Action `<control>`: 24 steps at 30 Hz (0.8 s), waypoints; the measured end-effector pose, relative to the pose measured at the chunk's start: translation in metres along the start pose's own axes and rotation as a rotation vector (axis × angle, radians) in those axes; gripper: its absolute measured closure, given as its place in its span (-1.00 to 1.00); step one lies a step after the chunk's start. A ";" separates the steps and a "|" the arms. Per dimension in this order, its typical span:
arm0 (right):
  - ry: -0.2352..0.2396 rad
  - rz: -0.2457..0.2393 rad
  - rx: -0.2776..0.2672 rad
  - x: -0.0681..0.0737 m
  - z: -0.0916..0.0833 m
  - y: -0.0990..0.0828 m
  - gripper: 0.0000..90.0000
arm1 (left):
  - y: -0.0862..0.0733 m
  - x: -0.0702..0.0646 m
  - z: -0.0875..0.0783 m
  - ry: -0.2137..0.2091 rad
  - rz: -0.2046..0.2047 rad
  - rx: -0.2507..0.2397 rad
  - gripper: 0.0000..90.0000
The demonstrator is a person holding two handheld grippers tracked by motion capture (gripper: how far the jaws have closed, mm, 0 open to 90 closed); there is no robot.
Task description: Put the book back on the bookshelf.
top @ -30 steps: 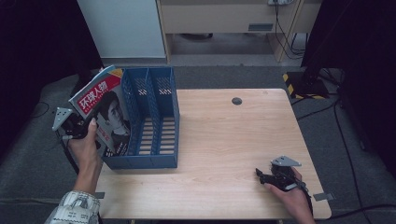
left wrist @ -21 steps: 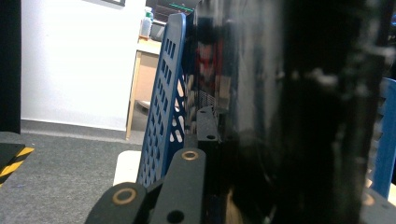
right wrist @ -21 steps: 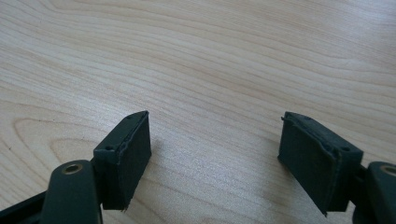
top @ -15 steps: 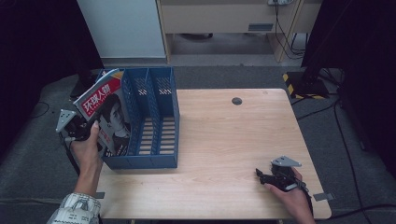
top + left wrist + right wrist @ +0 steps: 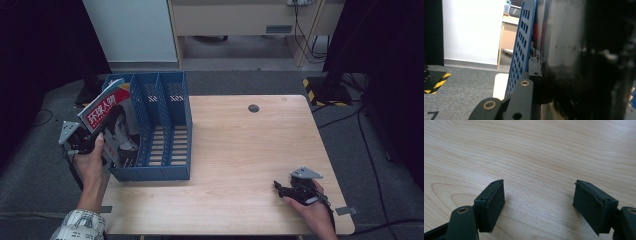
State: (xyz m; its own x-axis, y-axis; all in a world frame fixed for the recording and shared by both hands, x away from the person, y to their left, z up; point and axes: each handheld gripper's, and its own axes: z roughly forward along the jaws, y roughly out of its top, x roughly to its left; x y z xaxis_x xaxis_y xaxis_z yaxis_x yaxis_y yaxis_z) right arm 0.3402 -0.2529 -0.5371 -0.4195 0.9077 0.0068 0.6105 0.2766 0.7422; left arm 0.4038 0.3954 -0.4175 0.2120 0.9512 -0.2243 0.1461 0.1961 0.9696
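My wooden table (image 5: pixel 240 150) stands on grey carpet (image 5: pixel 45 150); beyond it a white panel (image 5: pixel 130 30) and, I think, a beige cabinet (image 5: pixel 235 20).

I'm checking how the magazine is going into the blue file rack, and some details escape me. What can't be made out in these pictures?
- Magazine: its lower edge, high view, hidden behind the blue file rack wall.
- Left gripper jaw tips: high view, covered by the magazine and hand.
- Magazine cover: left gripper view, too close, dark and blurred.
- Rack slots' floor: partly hidden by dividers.
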 end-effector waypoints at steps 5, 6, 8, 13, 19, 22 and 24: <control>0.000 -0.002 0.000 0.000 0.000 0.000 -0.44 | -0.004 0.001 -0.001 0.006 -0.001 0.008 0.88; -0.001 0.002 -0.001 0.000 0.000 0.000 -0.44 | -0.004 0.001 -0.001 0.006 0.001 0.009 0.88; 0.000 0.000 0.000 0.000 0.000 0.000 -0.44 | -0.003 0.001 -0.001 0.007 0.002 0.013 0.88; 0.000 -0.001 -0.001 0.000 0.000 0.000 -0.44 | -0.004 0.001 -0.002 0.007 -0.005 0.017 0.87; -0.001 0.002 -0.001 0.000 0.000 0.000 -0.44 | -0.004 0.002 -0.005 0.005 -0.017 0.027 0.87; -0.001 0.001 -0.001 0.000 0.000 0.000 -0.44 | -0.003 0.002 -0.007 0.002 -0.021 0.031 0.87; -0.001 0.002 -0.001 0.000 0.000 0.000 -0.44 | -0.003 0.002 -0.007 0.000 -0.021 0.032 0.86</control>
State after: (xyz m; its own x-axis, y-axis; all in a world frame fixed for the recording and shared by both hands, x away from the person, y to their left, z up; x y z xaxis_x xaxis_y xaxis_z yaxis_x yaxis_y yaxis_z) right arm 0.3402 -0.2527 -0.5371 -0.4179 0.9085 0.0079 0.6108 0.2745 0.7427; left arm 0.3969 0.3980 -0.4203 0.2085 0.9470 -0.2444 0.1814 0.2082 0.9611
